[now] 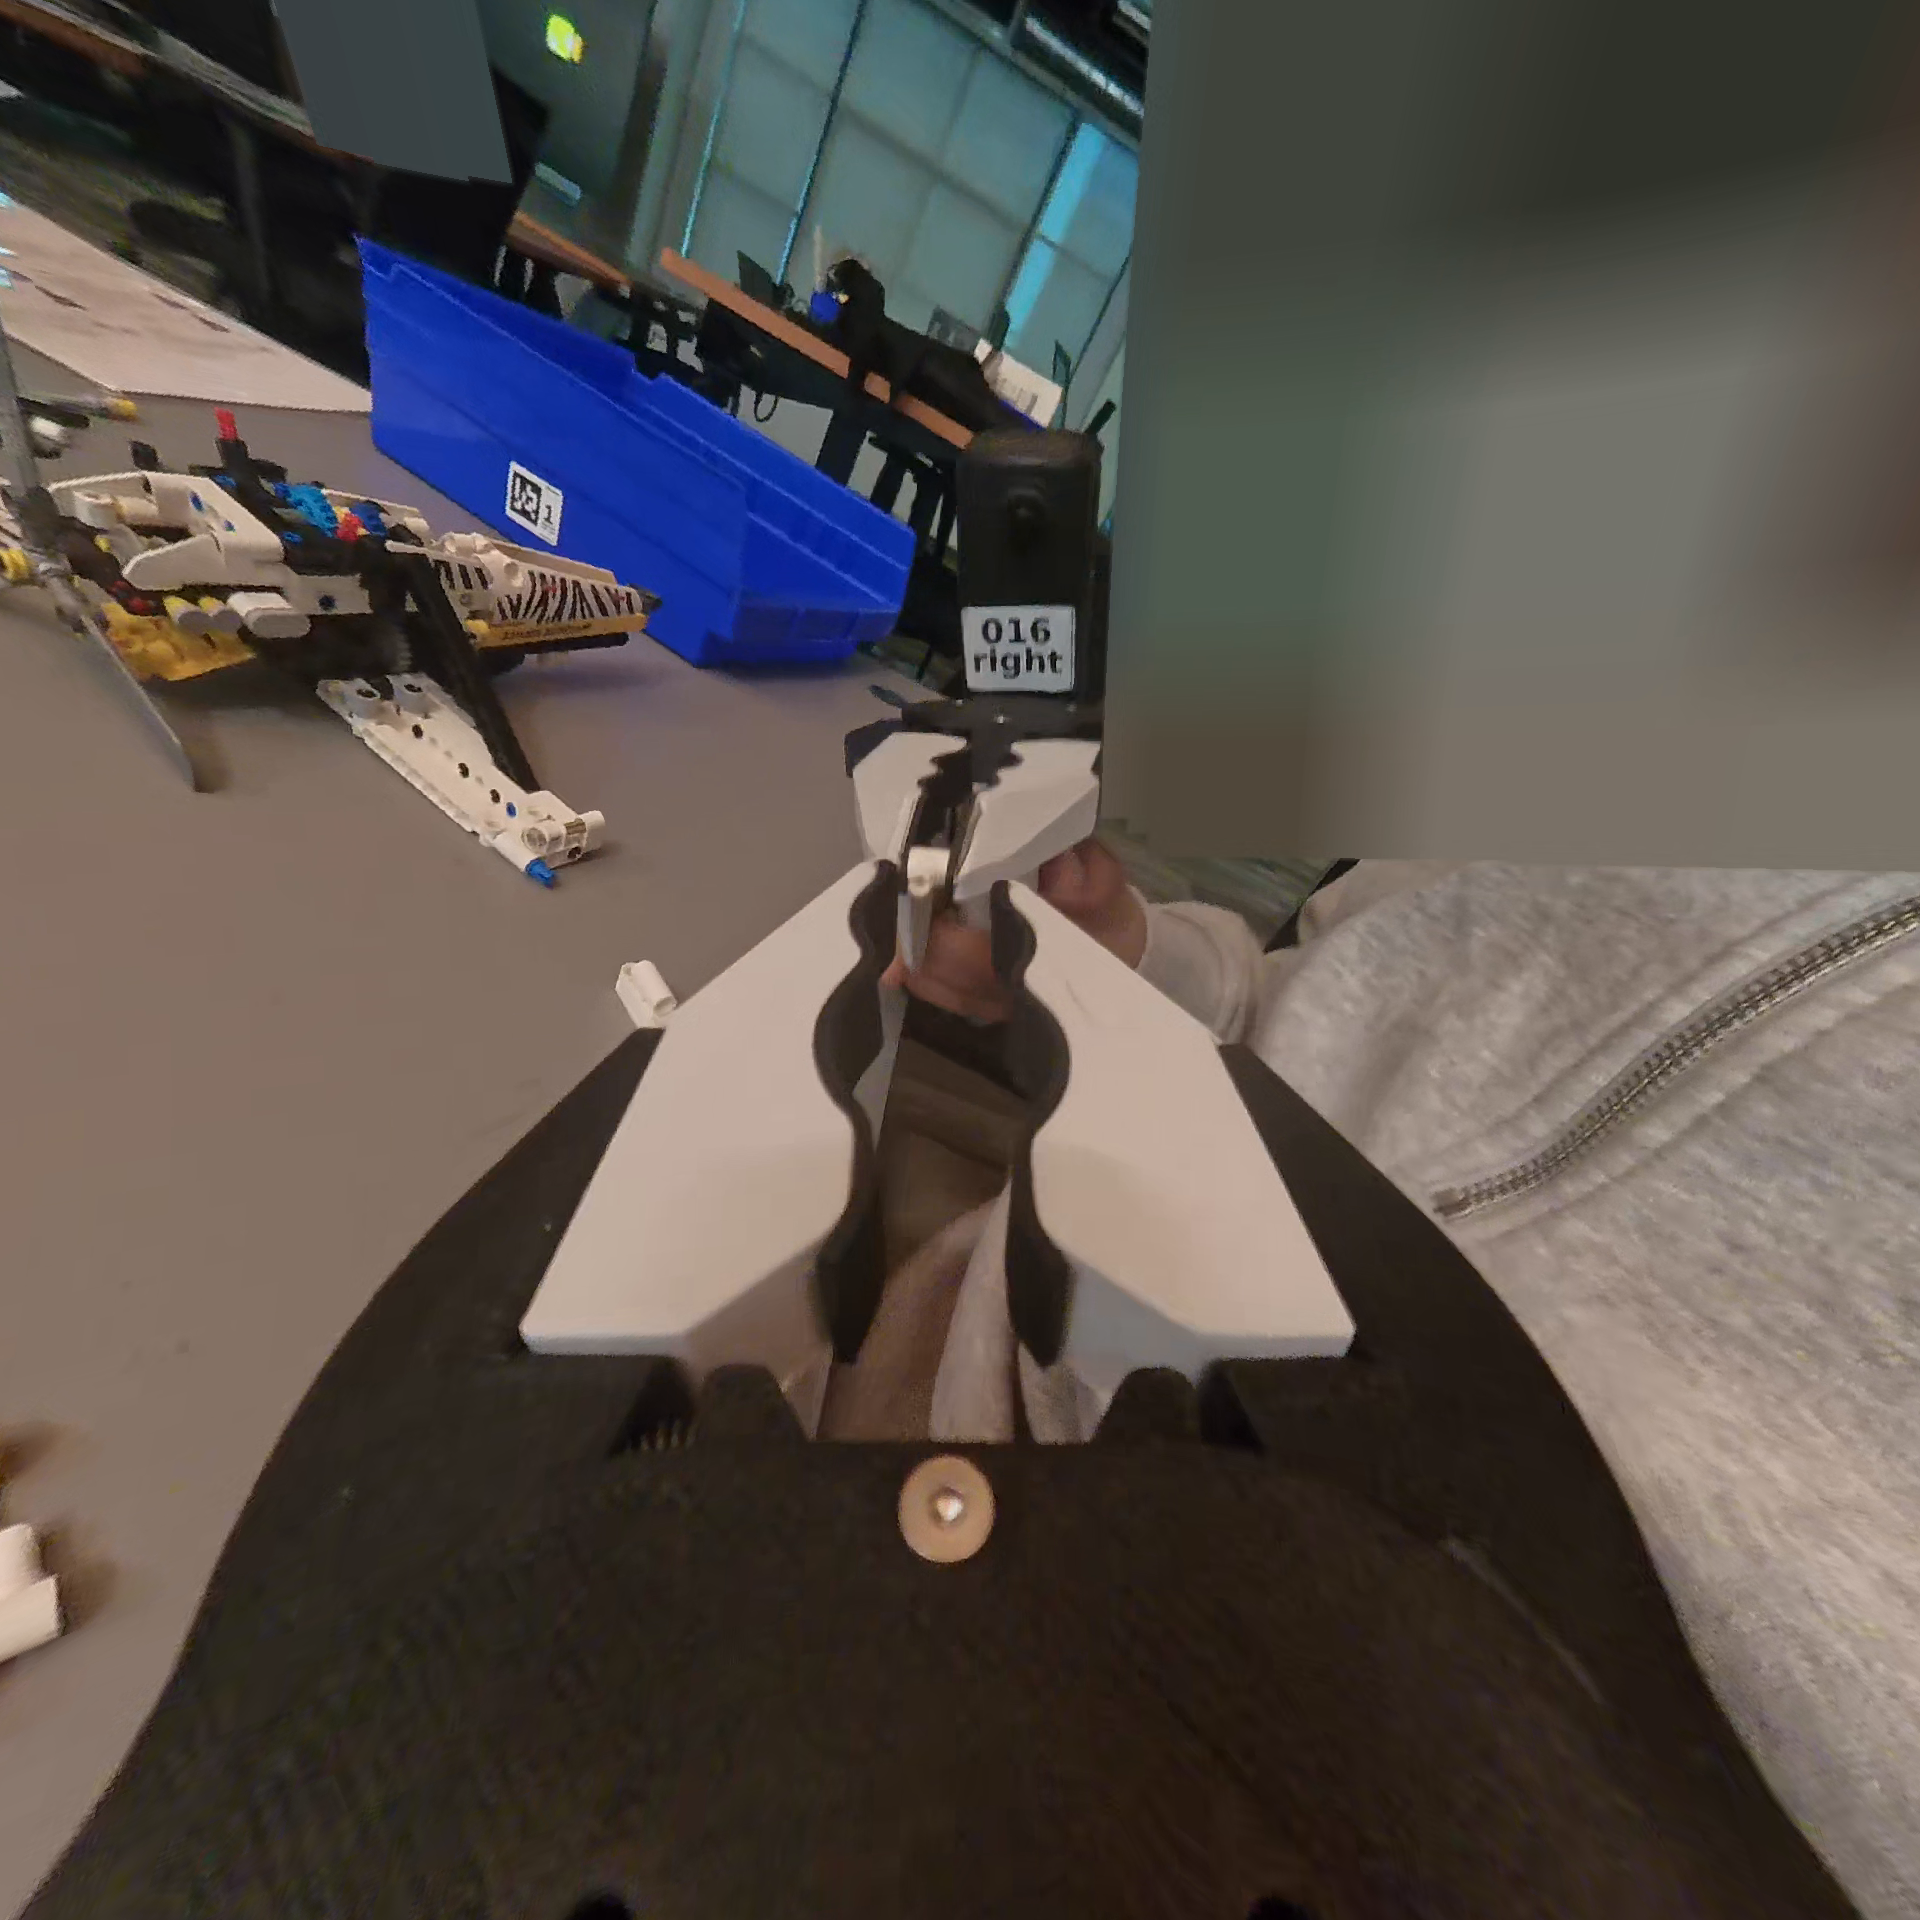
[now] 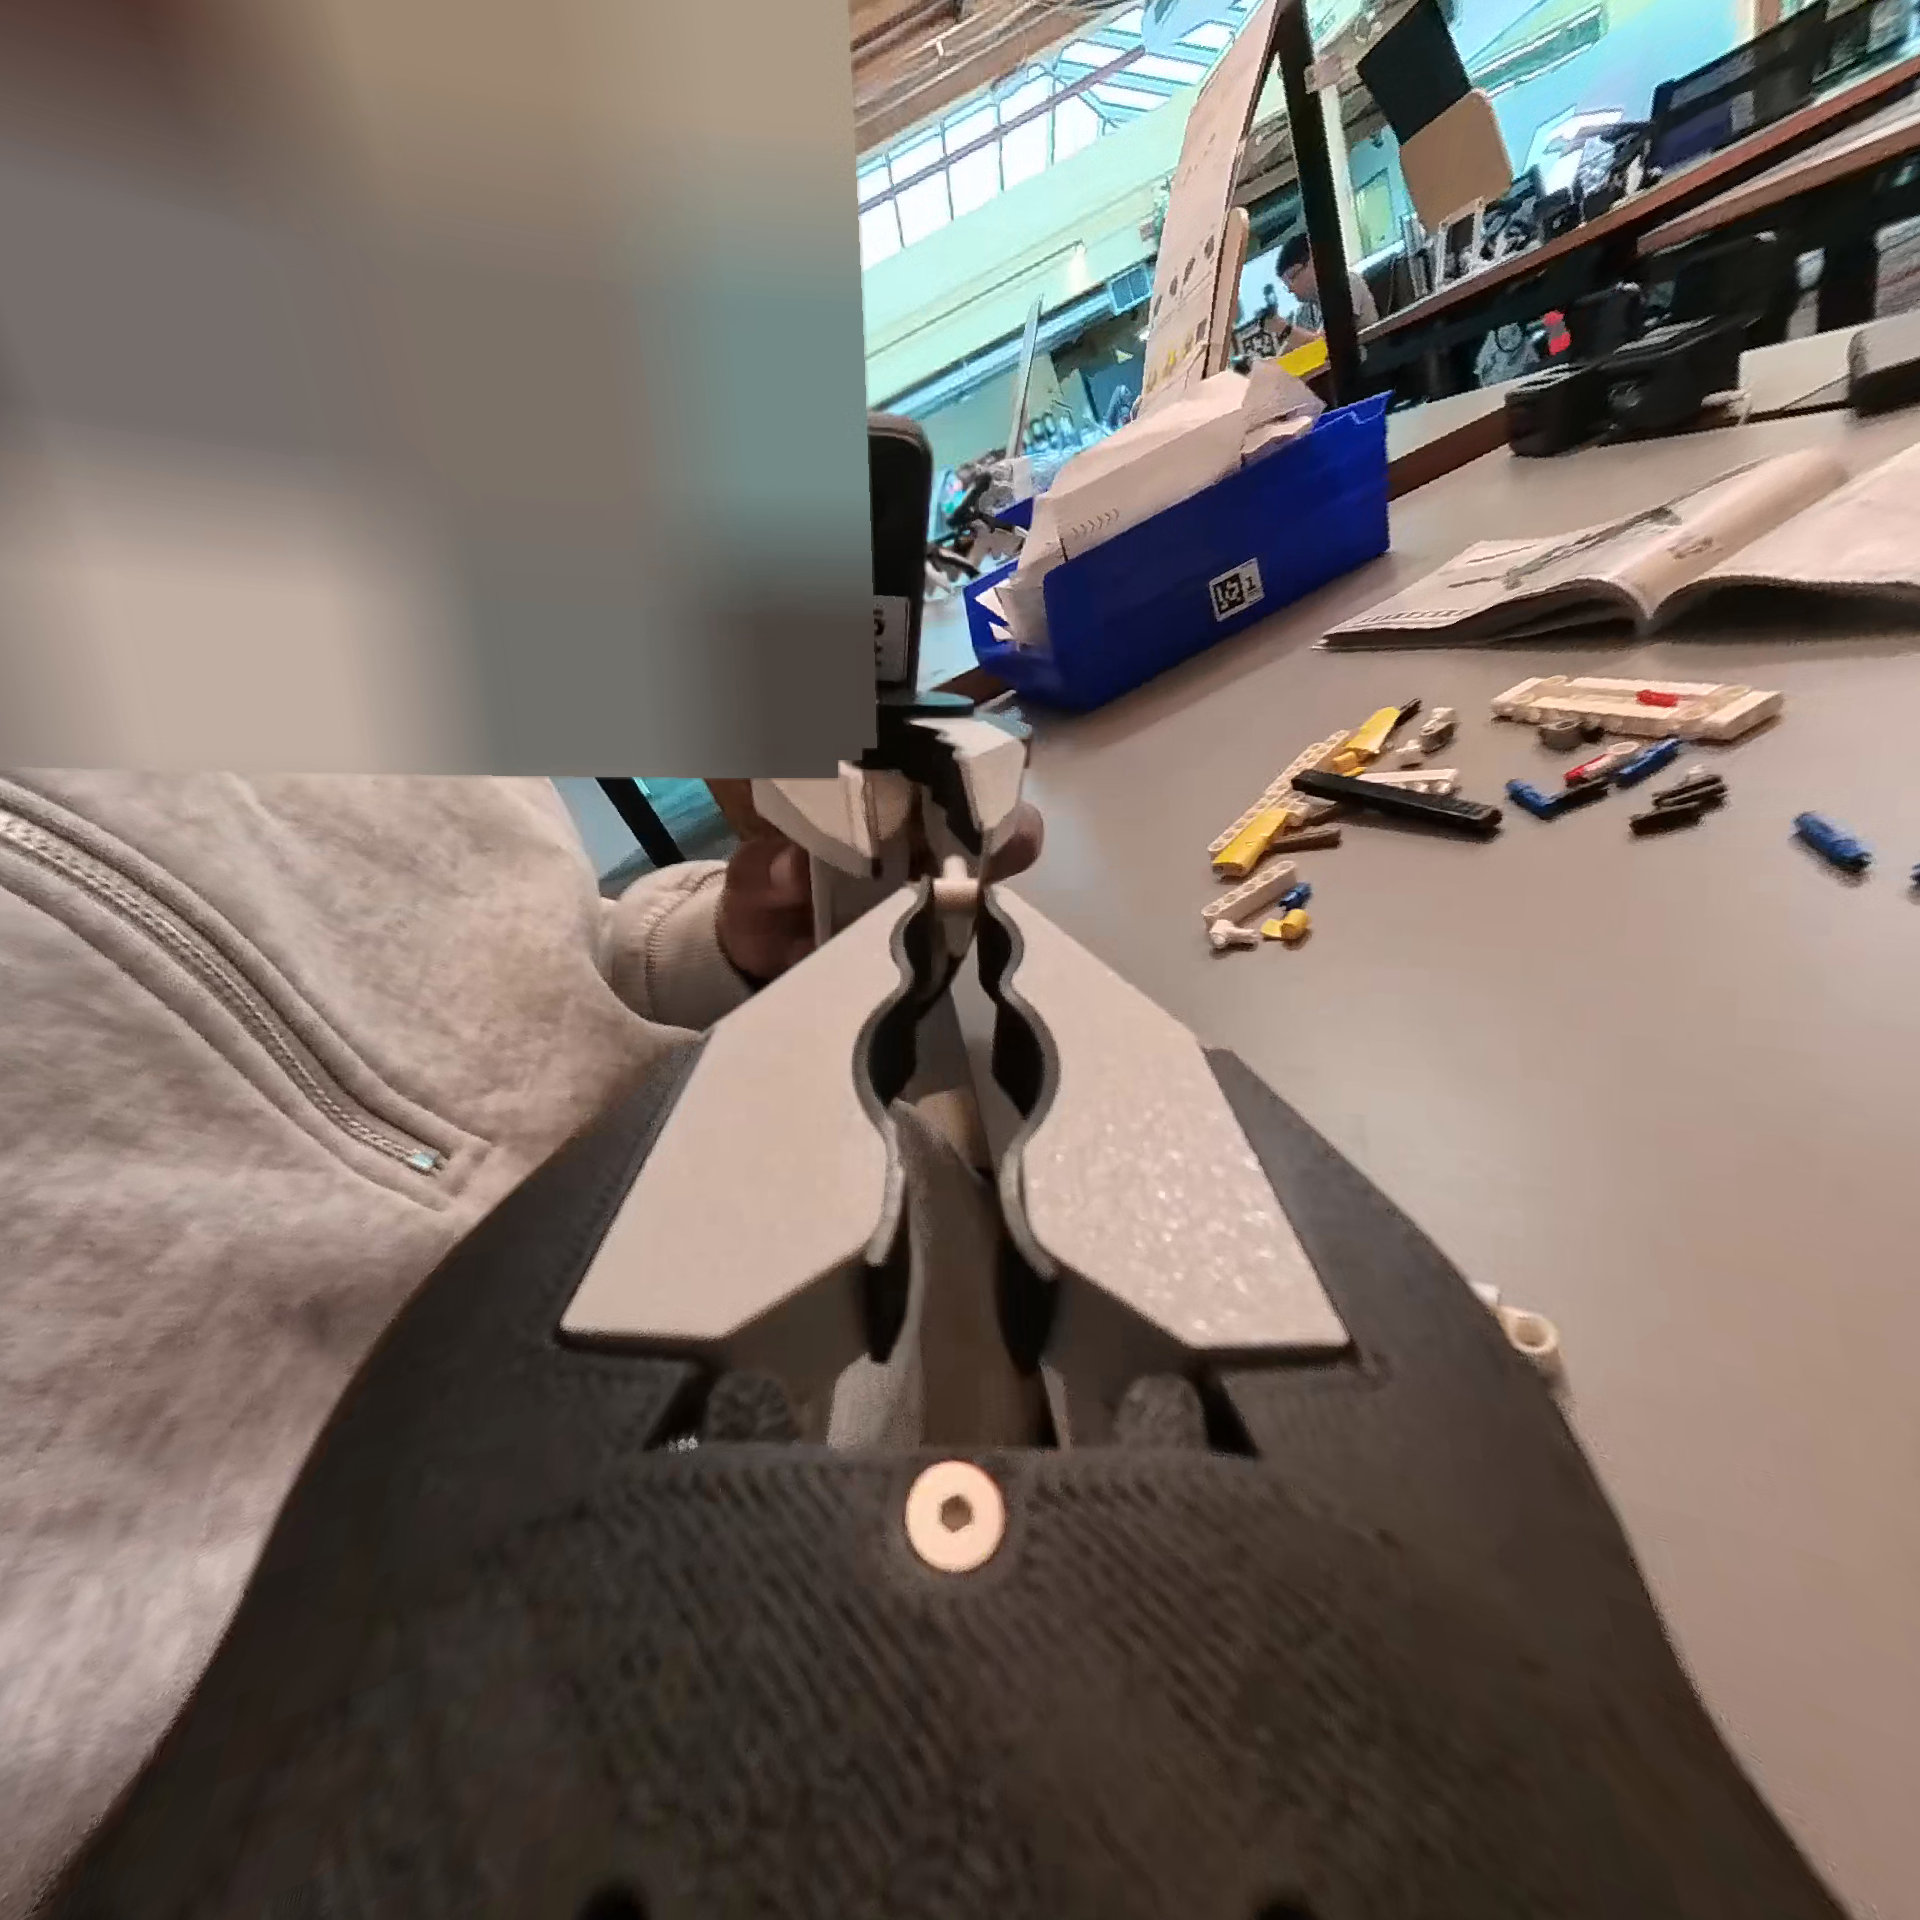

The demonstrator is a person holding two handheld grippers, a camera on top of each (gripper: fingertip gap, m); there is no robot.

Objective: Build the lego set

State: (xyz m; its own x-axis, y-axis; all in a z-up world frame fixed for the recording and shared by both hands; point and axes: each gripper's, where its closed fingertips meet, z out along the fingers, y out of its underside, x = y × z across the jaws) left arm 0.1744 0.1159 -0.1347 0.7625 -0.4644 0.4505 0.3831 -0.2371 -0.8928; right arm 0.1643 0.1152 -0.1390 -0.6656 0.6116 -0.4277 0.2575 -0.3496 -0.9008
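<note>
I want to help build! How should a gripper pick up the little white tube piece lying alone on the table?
Grip the little white tube piece across its round sides, coming straight down from above. It lies flat on the table with open space all round.

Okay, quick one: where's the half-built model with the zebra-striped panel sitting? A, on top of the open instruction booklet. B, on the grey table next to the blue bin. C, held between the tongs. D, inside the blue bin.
B: in the left wrist view the model rests on the grey table, beside the blue bin.
</note>
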